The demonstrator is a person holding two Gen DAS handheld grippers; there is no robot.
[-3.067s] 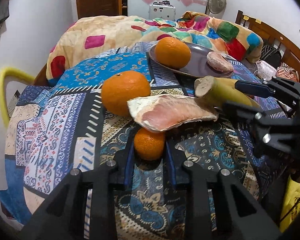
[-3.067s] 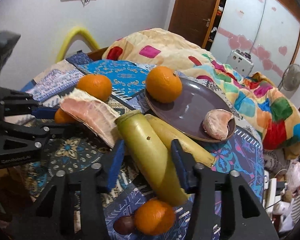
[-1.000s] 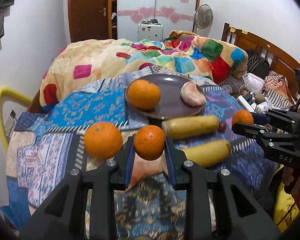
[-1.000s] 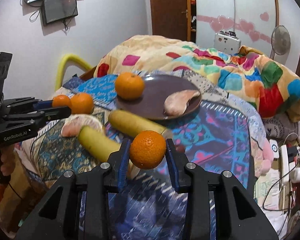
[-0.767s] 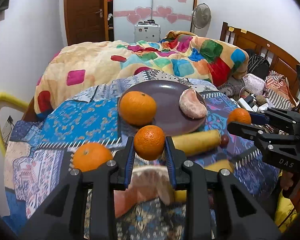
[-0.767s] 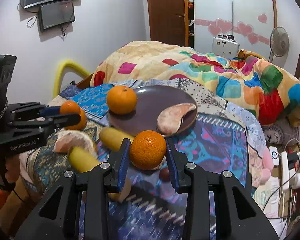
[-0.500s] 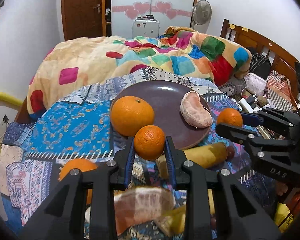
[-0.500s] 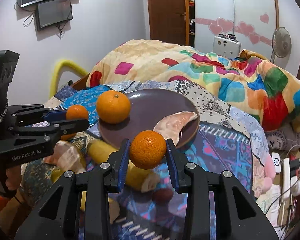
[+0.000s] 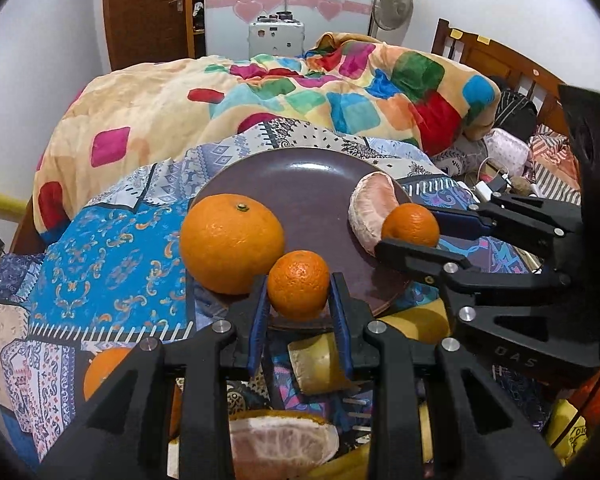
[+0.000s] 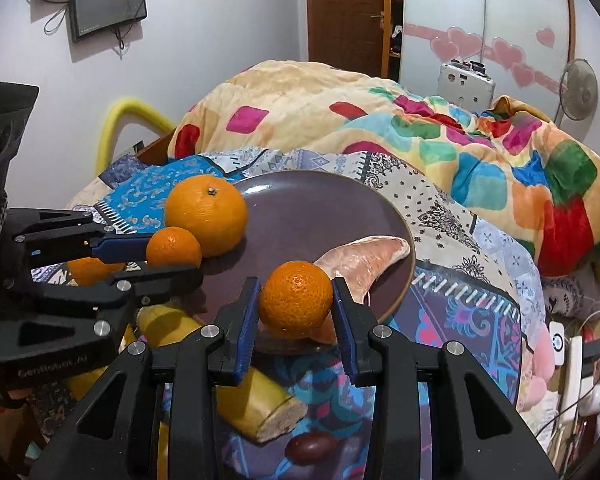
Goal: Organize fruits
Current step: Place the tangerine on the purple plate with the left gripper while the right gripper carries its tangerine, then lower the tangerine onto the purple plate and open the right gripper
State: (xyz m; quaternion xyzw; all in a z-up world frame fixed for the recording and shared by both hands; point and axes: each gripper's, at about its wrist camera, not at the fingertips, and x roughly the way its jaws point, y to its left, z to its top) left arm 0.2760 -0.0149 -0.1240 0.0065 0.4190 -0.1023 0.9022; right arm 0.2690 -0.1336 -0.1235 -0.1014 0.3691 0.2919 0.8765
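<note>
My left gripper point(image 9: 299, 294) is shut on a small orange point(image 9: 298, 285), held over the near rim of the dark purple plate point(image 9: 300, 184). My right gripper point(image 10: 296, 308) is shut on another small orange point(image 10: 296, 300) above the plate's point(image 10: 320, 208) near edge. Each gripper shows in the other's view: the right gripper point(image 9: 404, 234) beside the plate's right rim, the left gripper point(image 10: 168, 258) at its left rim. On the plate lie a large orange point(image 9: 231, 242) and a peeled pomelo segment point(image 9: 370, 210).
On the patterned cloth before the plate lie two bananas point(image 10: 256, 400), another pomelo segment point(image 9: 280, 446), one more orange point(image 9: 104, 372) and a small dark fruit point(image 10: 310, 448). A colourful quilt point(image 9: 260, 96) is heaped behind. Cables and clutter lie at the right.
Both grippers have carried their small oranges forward from over the bananas to the plate's near rim, and have drawn closer together. Both grips are unchanged.
</note>
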